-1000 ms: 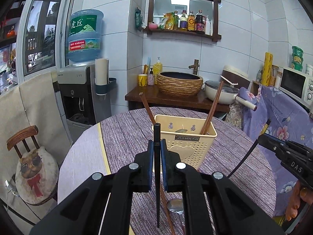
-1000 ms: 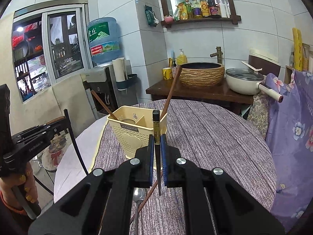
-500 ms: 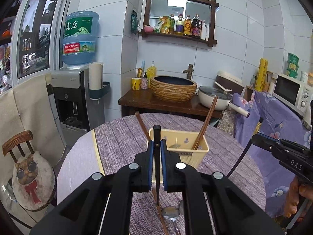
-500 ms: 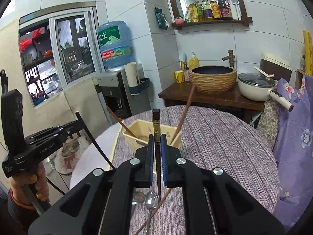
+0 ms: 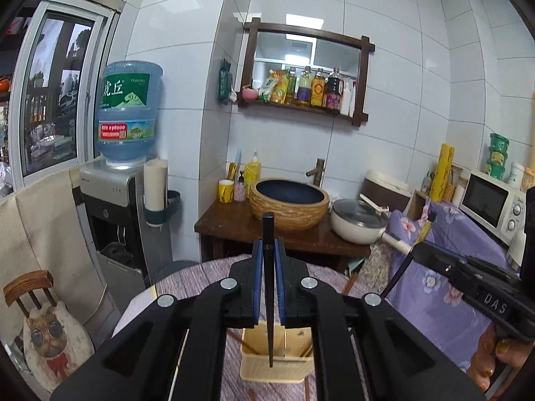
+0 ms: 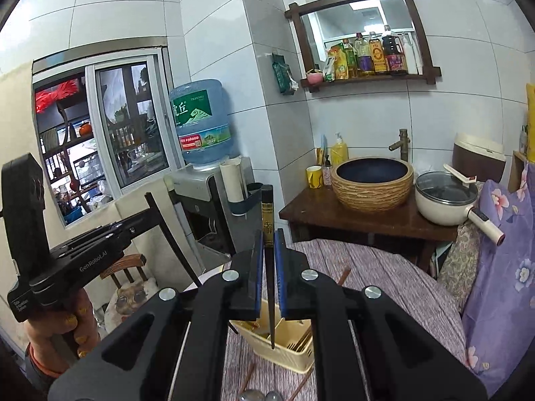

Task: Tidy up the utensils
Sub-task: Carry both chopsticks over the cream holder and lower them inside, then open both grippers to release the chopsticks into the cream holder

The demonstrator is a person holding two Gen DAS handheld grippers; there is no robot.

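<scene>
My left gripper (image 5: 268, 250) is shut on a black chopstick (image 5: 269, 287) held upright, its tip hanging above the cream utensil basket (image 5: 277, 362) on the purple-clothed round table (image 5: 187, 277). My right gripper (image 6: 267, 244) is shut on a second black chopstick (image 6: 267, 260) with gold print, its tip over the same basket (image 6: 284, 347). The basket holds brown chopsticks (image 6: 344, 274). Spoons (image 6: 257, 395) lie on the cloth near the front. Each gripper shows in the other's view, the right (image 5: 431, 254) and the left (image 6: 133, 227).
A dark wooden stand (image 5: 284, 230) behind the table bears a woven basin (image 5: 289, 205) and a white pot (image 5: 359, 224). A water dispenser (image 5: 113, 207) stands at left, a cat-cushion chair (image 5: 50, 327) near it. A purple floral cover (image 5: 444, 254) and a microwave (image 5: 491, 204) are at right.
Both grippers have risen and moved over the basket with their chopsticks. The basket has dropped low in both views and lies under the chopstick tips.
</scene>
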